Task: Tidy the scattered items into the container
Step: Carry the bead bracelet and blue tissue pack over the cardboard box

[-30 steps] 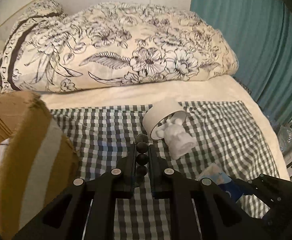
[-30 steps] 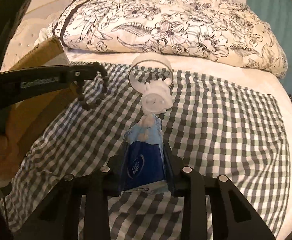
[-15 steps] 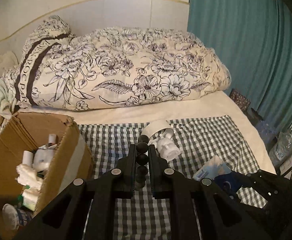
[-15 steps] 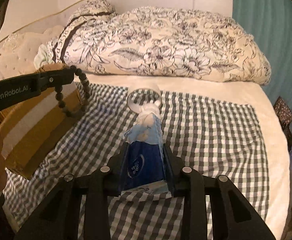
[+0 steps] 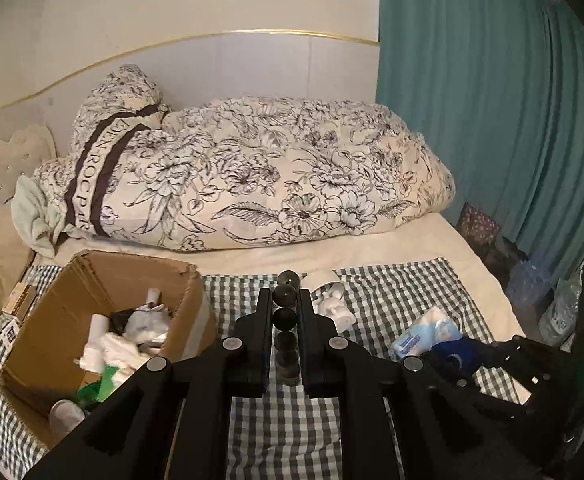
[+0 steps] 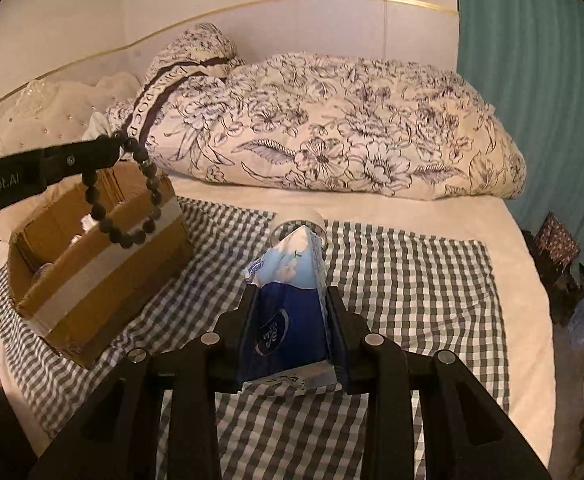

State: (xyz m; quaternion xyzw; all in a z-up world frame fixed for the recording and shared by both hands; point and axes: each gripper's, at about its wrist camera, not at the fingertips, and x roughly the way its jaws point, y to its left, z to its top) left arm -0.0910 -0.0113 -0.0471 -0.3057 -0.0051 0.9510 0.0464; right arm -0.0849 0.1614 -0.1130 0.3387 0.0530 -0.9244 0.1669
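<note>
My left gripper (image 5: 285, 300) is shut on a dark bead bracelet (image 5: 285, 318), which hangs as a loop (image 6: 126, 196) from its fingers in the right wrist view. It is raised above the checked cloth, just right of the open cardboard box (image 5: 104, 276). The box (image 6: 92, 264) holds several white and green items. My right gripper (image 6: 288, 300) is shut on a blue tissue pack (image 6: 288, 300), also seen low on the right from the left wrist view (image 5: 428, 338). On the cloth lie a white figurine (image 5: 334, 308) and a white tape roll (image 5: 320, 279).
A checked cloth (image 6: 404, 280) covers the near part of the bed. A flowered duvet (image 5: 252, 184) is bundled along the headboard. A teal curtain (image 5: 492, 100) hangs on the right, with bags (image 5: 488, 232) on the floor beside the bed.
Both grippers have risen and tilted up, each still holding its item. The box's inside, the headboard and the curtain have come into view. The figurine and tape roll look farther away.
</note>
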